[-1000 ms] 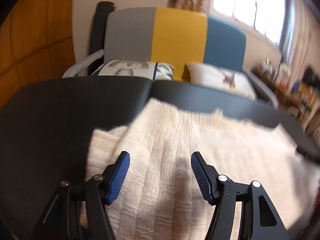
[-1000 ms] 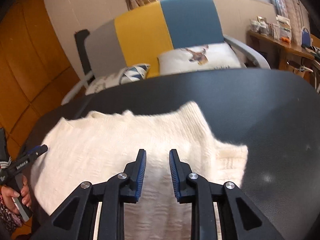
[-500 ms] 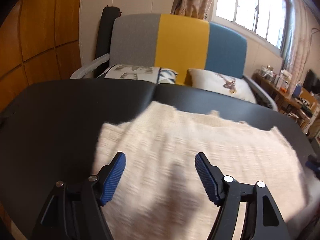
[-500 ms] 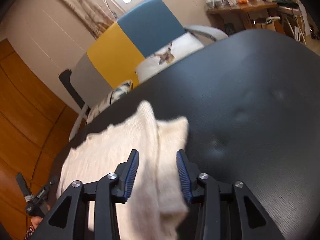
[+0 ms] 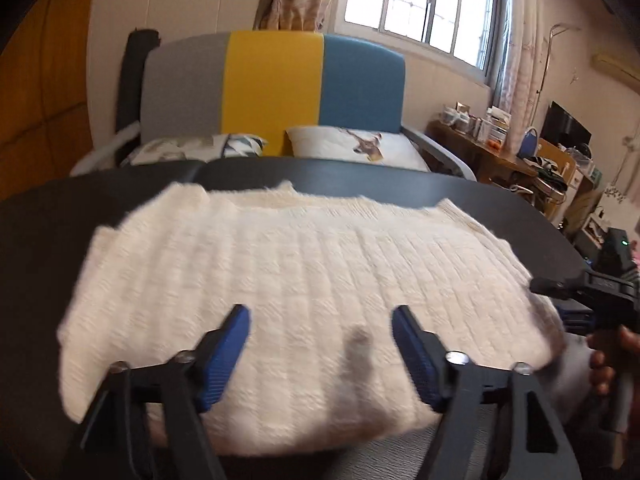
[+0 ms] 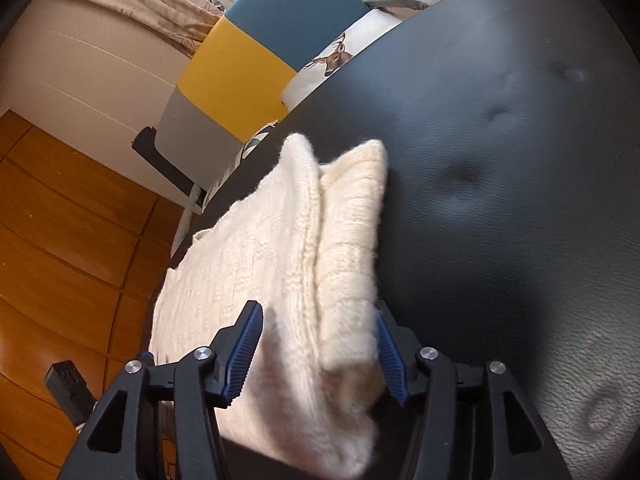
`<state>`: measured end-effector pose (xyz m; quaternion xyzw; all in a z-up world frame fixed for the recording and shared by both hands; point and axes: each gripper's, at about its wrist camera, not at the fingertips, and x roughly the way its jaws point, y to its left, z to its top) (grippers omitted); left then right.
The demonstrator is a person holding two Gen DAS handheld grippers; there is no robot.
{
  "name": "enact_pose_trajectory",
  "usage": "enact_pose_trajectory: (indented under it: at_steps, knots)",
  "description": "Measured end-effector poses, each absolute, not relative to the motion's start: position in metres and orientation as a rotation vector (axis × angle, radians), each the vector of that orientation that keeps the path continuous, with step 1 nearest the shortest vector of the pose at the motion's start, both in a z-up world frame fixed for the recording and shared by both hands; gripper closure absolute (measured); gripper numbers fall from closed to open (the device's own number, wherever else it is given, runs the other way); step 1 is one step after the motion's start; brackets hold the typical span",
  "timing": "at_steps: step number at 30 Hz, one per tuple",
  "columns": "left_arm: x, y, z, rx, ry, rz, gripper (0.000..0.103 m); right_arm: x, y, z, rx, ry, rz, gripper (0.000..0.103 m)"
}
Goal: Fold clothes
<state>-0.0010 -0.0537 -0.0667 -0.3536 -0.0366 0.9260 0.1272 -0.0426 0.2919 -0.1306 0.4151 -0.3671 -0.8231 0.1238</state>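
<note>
Folding stage: cream knit sweater (image 5: 304,280) lies spread flat on the dark surface (image 5: 52,240), sides apparently already turned in; a further fold looks due.
Left claw (image 5: 320,354): jaws apart and closing, nothing pinched; the sweater's near edge lies just beyond and below the blue pads, so it seems lined up to take that hem.
Right claw (image 6: 318,354): jaws opening, straddling the sweater's thick folded edge (image 6: 344,264); the knit sits between the fingers, and whether the pads press it is unclear.
Reason for placement: garment sits square to both claws, with each claw at an opposite end of the near side, so the hem could be lifted evenly.
Right of left claw: the other tool and a hand (image 5: 608,352) show at the sweater's end.
Beyond the claws: bare surface past the garment, then a grey, yellow and blue chair (image 5: 272,88) with cushions.
Handling guess: bulky, soft knit; layered edge may slip or open if gripped shallowly.
Risk: uneven lift would skew the fold.
</note>
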Motion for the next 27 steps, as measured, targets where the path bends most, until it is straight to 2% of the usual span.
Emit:
enact_pose_trajectory:
  at_steps: [1, 3, 4, 5, 6, 11, 15, 22, 24, 25, 27]
  knots:
    - [0.000, -0.051, -0.069, -1.040, -0.120, 2.683, 0.043, -0.044, 0.290, -0.130, 1.212, -1.071, -2.397, 0.045]
    - [0.006, -0.044, -0.073, -1.038, -0.132, 2.672, 0.066, -0.047, 0.287, -0.130, 1.209, -1.085, -2.392, 0.045]
    - [0.011, -0.041, -0.073, -1.019, -0.137, 2.672, 0.072, -0.047, 0.287, -0.130, 1.203, -1.096, -2.390, 0.045]
    - [0.016, -0.037, -0.073, -0.993, -0.142, 2.666, 0.086, -0.048, 0.287, -0.131, 1.197, -1.106, -2.388, 0.045]
    - [0.020, -0.033, -0.072, -0.968, -0.134, 2.655, 0.094, -0.048, 0.287, -0.131, 1.194, -1.114, -2.389, 0.045]
    - [0.021, -0.003, -0.087, -0.995, 0.028, 2.609, 0.099, -0.051, 0.284, -0.132, 1.194, -1.122, -2.376, 0.045]
    - [0.014, -0.007, -0.104, -1.058, -0.066, 2.593, 0.100, -0.053, 0.276, -0.132, 1.203, -1.047, -2.385, 0.045]
    - [0.016, -0.004, -0.107, -1.057, -0.063, 2.606, 0.099, -0.058, 0.267, -0.132, 1.215, -1.013, -2.374, 0.046]
    - [0.016, -0.003, -0.107, -1.065, -0.070, 2.613, 0.099, -0.059, 0.263, -0.132, 1.222, -0.998, -2.381, 0.053]
    - [0.016, -0.003, -0.107, -1.068, -0.069, 2.616, 0.099, -0.058, 0.261, -0.133, 1.225, -1.006, -2.381, 0.067]
    - [0.016, -0.002, -0.107, -1.069, -0.064, 2.622, 0.099, -0.057, 0.261, -0.138, 1.230, -1.041, -2.368, 0.073]
